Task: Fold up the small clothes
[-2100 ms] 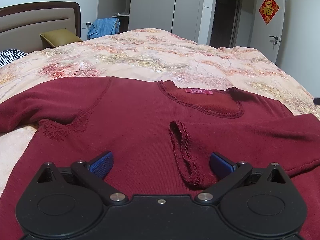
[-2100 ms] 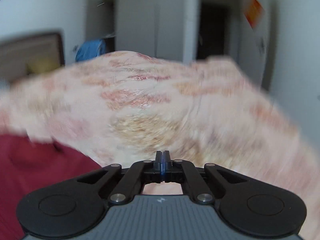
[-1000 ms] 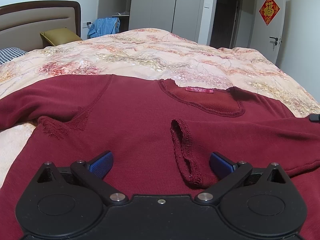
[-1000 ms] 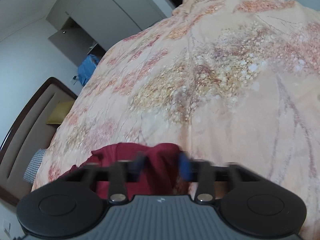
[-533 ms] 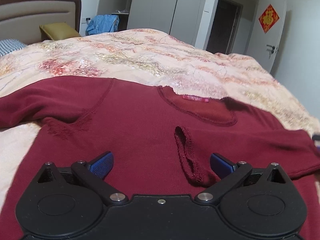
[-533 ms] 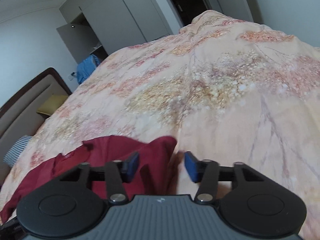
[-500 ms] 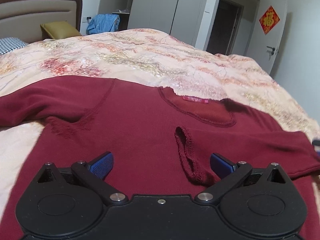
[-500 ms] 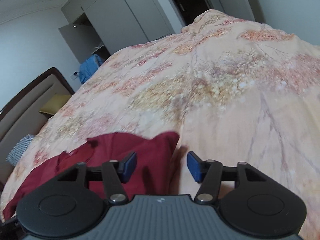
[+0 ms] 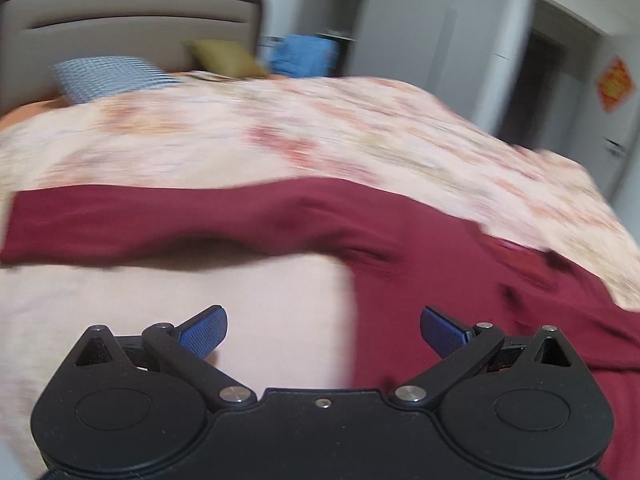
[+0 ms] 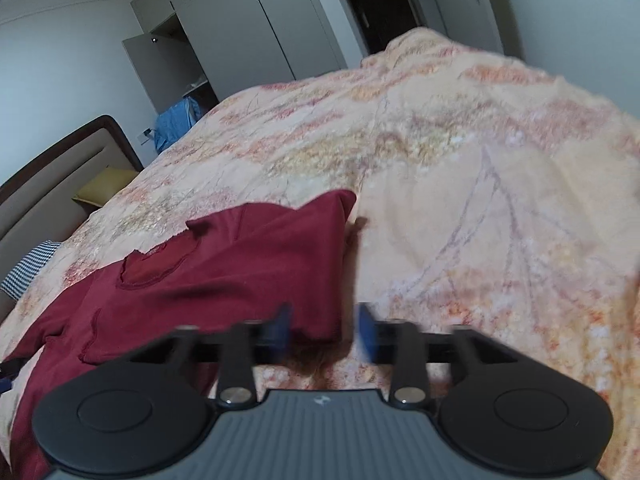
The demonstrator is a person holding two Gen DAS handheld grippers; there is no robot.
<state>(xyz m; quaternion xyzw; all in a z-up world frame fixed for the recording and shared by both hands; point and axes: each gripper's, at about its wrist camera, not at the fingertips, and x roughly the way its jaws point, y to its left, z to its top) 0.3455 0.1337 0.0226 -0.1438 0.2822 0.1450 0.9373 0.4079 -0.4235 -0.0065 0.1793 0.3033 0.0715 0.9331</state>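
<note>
Blur marked the left gripper (image 9: 323, 330), wide open and empty, swinging off the red shirt (image 9: 460, 264) toward its unfolded left sleeve (image 9: 152, 216); right gripper (image 10: 323, 326) hung part-open over the folded edge on the bedspread (image 10: 480, 200).

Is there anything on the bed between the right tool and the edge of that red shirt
Nothing visible. The right tool is open, and the folded edge of the red shirt lies right at its fingertips, with only bare floral bedspread beside it. The fingers are motion-blurred, so whether they touch the cloth is unclear.
</note>
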